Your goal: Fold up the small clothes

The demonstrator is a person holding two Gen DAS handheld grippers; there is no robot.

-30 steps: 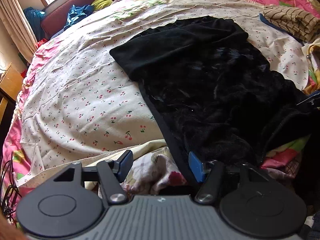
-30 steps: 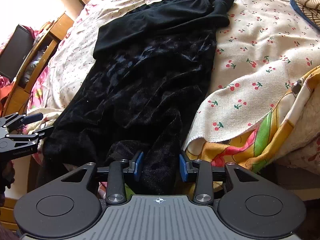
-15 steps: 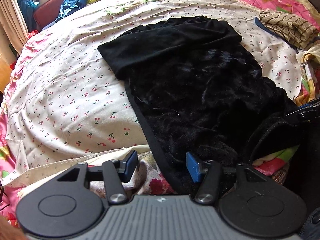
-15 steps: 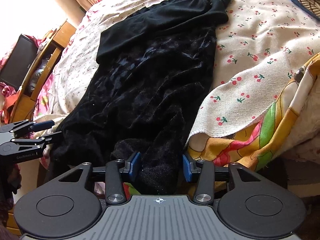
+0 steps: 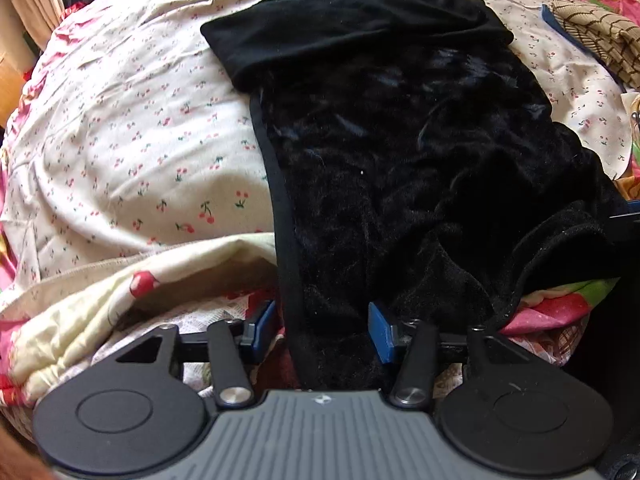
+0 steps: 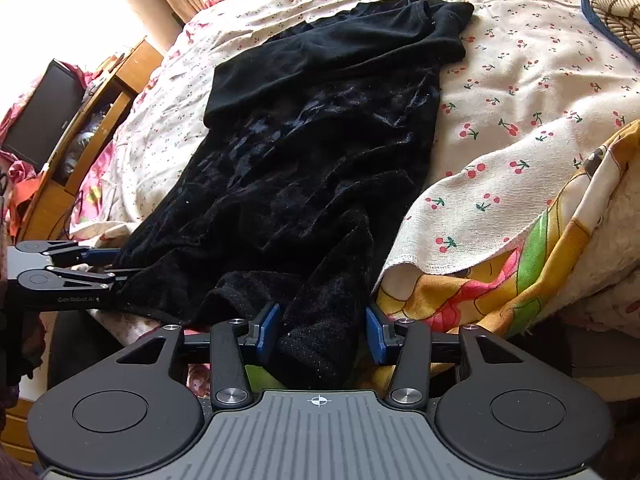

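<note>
Right wrist view, "GenRobot AI" printed on left gripper point(image 6: 120, 264), closing around black velvet garment point(image 6: 304, 152) hem, right gripper point(image 6: 322, 330) opening, garment between unpressed pads.

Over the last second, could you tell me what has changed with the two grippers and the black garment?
The left gripper has come down over the black garment's near edge, its jaws closing around the hem without pinching yet. The right gripper's jaws are opening, cloth between them. The garment lies as before on the cherry-print sheet.
</note>
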